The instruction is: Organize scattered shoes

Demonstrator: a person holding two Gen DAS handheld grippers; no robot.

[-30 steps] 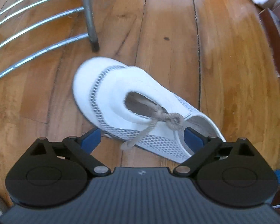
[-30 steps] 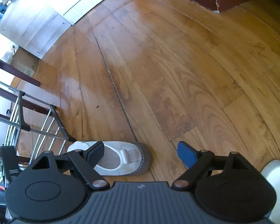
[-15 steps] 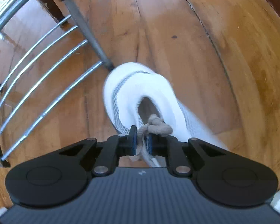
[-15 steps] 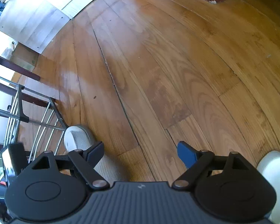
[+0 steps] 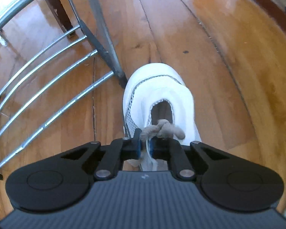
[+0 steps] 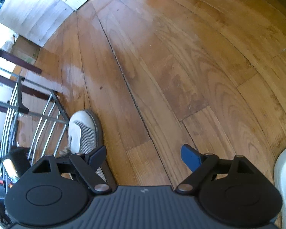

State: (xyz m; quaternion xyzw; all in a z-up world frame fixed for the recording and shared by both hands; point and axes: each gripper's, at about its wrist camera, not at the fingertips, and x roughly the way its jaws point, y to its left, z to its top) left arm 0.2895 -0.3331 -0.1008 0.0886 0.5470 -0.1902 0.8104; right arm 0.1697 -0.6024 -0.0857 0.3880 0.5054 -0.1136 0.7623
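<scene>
shoe (image 5: 158, 99) on floor (image 5: 209, 61) — rack (image 5: 53, 80) left

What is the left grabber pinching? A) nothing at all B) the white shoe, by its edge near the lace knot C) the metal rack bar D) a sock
B: the left gripper is shut on the white shoe, its blue pads pressing the shoe's edge just below the grey lace knot, beside the metal rack.

Sunlit wood plank floor (image 6: 162, 76), metal rack (image 5: 47, 87)

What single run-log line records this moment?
left tongs: shut on white shoe | right tongs: open, empty | shoe beside metal rack
</scene>
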